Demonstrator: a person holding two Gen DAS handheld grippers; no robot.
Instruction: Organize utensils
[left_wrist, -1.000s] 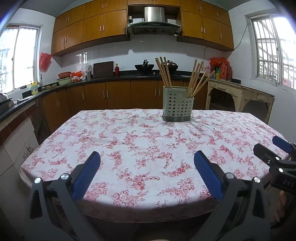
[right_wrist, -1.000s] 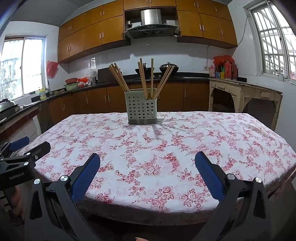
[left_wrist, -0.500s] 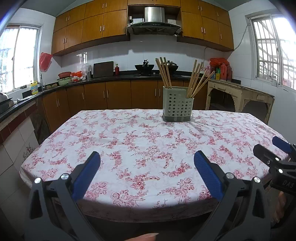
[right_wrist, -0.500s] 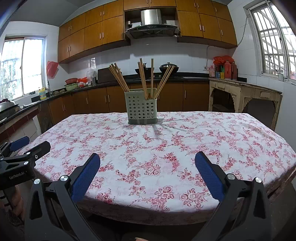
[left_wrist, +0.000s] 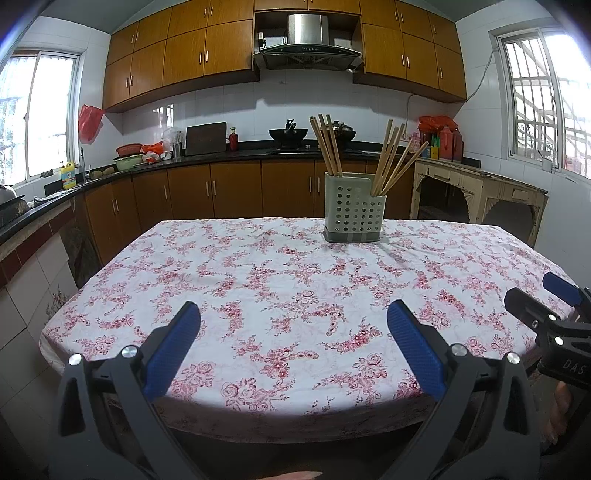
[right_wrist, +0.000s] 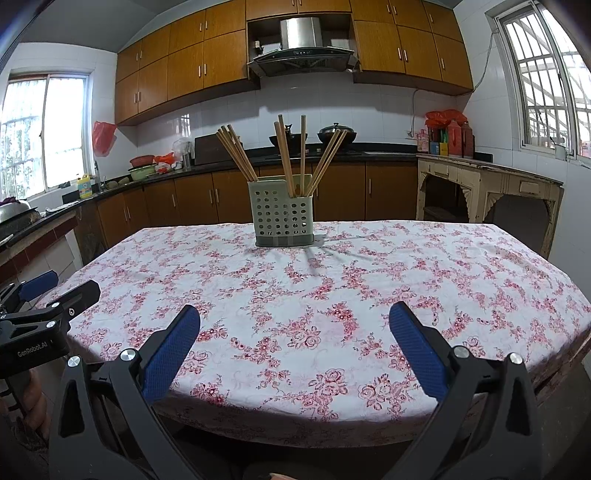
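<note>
A grey-green perforated utensil holder (left_wrist: 352, 216) stands upright at the far side of the table with the floral cloth (left_wrist: 280, 295). Several wooden chopsticks (left_wrist: 391, 162) stand in its two compartments. It also shows in the right wrist view (right_wrist: 282, 218), chopsticks (right_wrist: 284, 155) fanned out. My left gripper (left_wrist: 293, 332) is open and empty above the table's near edge, far from the holder. My right gripper (right_wrist: 294, 334) is open and empty, also at the near edge. Each gripper shows at the side of the other's view: the right (left_wrist: 546, 306), the left (right_wrist: 48, 295).
Kitchen counters with wooden cabinets (left_wrist: 236, 192) run along the back and left walls, carrying pots, a wok and bottles. A worn cream side table (left_wrist: 480, 195) stands at the back right. Windows are on both sides.
</note>
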